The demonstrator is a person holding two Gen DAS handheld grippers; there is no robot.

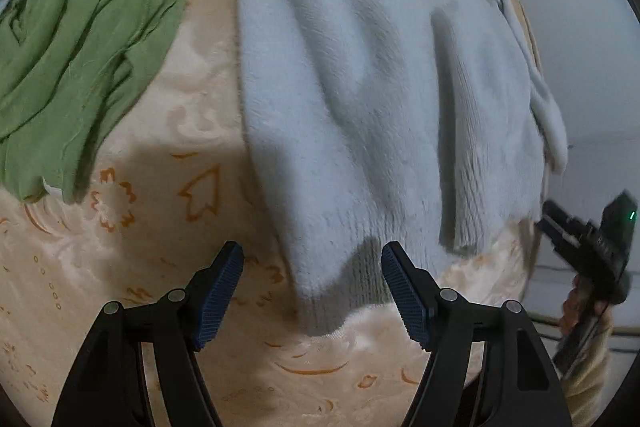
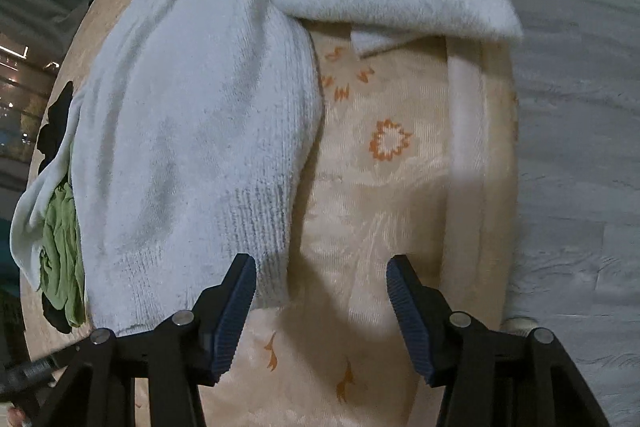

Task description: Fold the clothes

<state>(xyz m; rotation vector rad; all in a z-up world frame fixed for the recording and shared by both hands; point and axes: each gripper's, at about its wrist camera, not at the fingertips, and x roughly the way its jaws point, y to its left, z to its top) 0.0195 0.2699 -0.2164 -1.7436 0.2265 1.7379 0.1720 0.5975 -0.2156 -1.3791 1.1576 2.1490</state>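
A pale blue knitted sweater (image 1: pixel 360 75) lies spread on a round table covered with a cream cloth patterned in orange (image 1: pixel 160 235). My left gripper (image 1: pixel 312 259) is open, its jaws straddling the sweater's ribbed lower corner just above the cloth. In the right wrist view the same sweater (image 2: pixel 200 131) lies with a sleeve folded across the top. My right gripper (image 2: pixel 320 271) is open and empty, its left finger (image 2: pixel 236 307) at the sweater's ribbed hem. The right gripper also shows in the left wrist view (image 1: pixel 588 247) at the table's right edge.
A crumpled green garment (image 1: pixel 80 39) lies at the table's far left, also seen in the right wrist view (image 2: pixel 60 251). A dark garment (image 2: pixel 56 131) lies beyond it. The table edge (image 2: pixel 496 155) drops to a grey wood floor (image 2: pixel 576 147).
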